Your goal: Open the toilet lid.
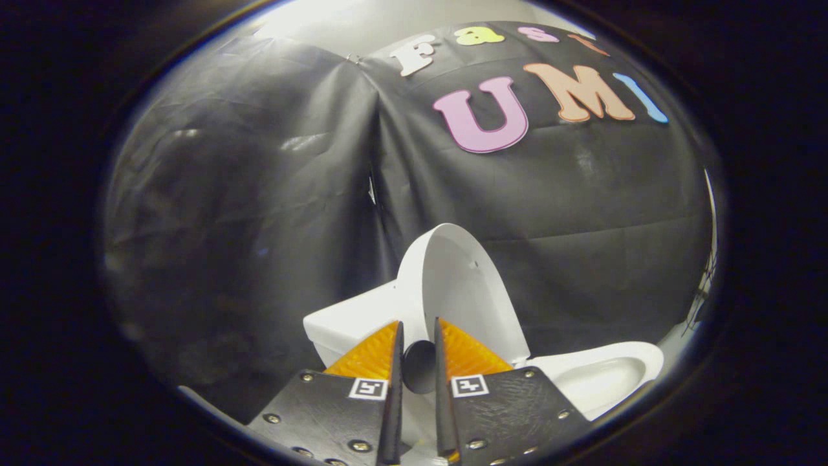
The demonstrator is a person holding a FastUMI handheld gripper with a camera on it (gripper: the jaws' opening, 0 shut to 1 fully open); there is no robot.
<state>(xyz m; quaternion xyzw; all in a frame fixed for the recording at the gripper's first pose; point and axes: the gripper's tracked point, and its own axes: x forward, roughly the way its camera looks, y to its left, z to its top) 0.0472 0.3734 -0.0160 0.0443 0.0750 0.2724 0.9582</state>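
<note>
The white plastic toilet lid [453,285] stands raised, nearly upright, with its inner side facing toward the bowl. Its lower edge runs down between the two fingers of the tool [418,323]. The fingers stand close together with only a narrow gap, and the edge of the lid lies in this gap; I cannot tell if both fingers really press on it. A small dark round part [419,366] sits between the fingers, nearer to the camera. Behind the lid, on its left, is the white ceramic tank [349,320]. On the right, beyond the fingers, the white ceramic toilet bowl [601,375] is open. The black cloth wall [246,213] of the booth hangs behind the toilet.
</note>
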